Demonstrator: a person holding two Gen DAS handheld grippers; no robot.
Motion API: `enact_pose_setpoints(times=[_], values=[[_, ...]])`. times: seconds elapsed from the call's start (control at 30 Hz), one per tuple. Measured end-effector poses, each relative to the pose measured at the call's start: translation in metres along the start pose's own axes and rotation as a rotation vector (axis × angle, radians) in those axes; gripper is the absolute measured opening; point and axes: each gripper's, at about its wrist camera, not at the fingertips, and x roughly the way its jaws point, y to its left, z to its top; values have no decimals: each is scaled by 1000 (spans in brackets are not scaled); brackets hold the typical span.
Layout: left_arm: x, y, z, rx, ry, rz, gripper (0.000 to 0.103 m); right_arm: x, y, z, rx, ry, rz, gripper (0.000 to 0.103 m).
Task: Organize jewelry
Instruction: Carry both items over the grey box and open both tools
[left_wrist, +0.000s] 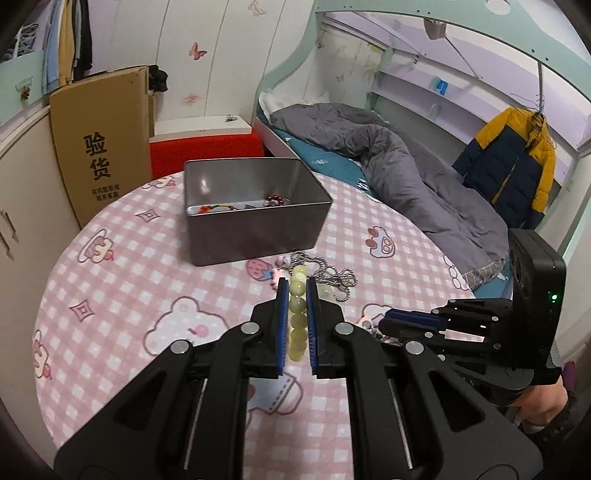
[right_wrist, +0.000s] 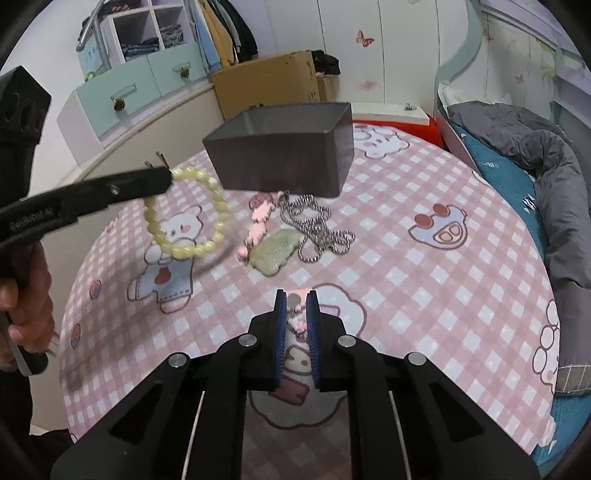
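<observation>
My left gripper (left_wrist: 297, 291) is clamped on the yellow bead bracelet (right_wrist: 188, 214), which hangs clear of the table; the metal tin (left_wrist: 255, 206) sits just beyond it, toward the top centre of the left wrist view, open side up. My right gripper (right_wrist: 295, 306) pinches a small pink charm (right_wrist: 297, 314) at lower centre, farther from the tin.

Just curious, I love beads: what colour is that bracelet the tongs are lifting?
Pale yellow-green bracelet; it shows best in the right wrist view.

Left tool (left_wrist: 297, 291) clamps pale bead bracelet (left_wrist: 297, 314) above bench (left_wrist: 110, 280); metal tin (left_wrist: 255, 206) beyond, chain (left_wrist: 332, 275) beside.
</observation>
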Motion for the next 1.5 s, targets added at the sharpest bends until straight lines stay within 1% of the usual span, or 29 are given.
enact_pose_setpoints(times=[0.03,0.1,0.2,0.27,0.3,0.33,0.43,0.53,0.63,0.73,0.83,0.97,1.1,1.17,1.27,1.37,1.5], values=[[-1,1,-1,-4,-1,2,9,0,0,-1,4,-1,-2,25],[-4,5,-1,-12,-3,2,9,0,1,-2,-2,0,0,34],[-7,8,-2,-21,-10,5,9,11,4,-5,-28,29,0,34],[-9,8,-2,-23,-14,6,9,17,9,-6,-61,32,-23,31],[-10,8,-2,-24,-17,7,9,17,11,-4,-73,37,-19,13],[-12,9,-1,-29,-22,7,9,18,13,-4,-78,39,-16,11],[-18,12,1,-36,-38,6,9,17,19,-3,-107,44,-7,10],[-25,16,6,-37,-59,11,9,10,20,3,-99,24,21,10],[-35,19,14,-37,-87,17,9,-2,20,17,-97,-19,45,10],[-43,21,22,-30,-117,24,9,-16,25,34,-127,-62,48,10],[-53,25,36,-23,-154,27,9,-34,27,61,-152,-130,73,10],[-64,32,62,-16,-212,36,9,-60,31,103,-193,-245,86,11],[-65,35,87,-12,-247,31,9,-69,33,141,-224,-309,83,11],[-62,38,101,-15,-258,25,9,-68,32,156,-227,-321,89,11],[-55,38,114,-9,-262,26,9,-61,27,175,-214,-323,109,11],[-44,38,123,-12,-256,17,9,-49,21,183,-200,-310,107,11],[-29,37,128,-21,-236,4,9,-38,13,186,-172,-290,106,11]])
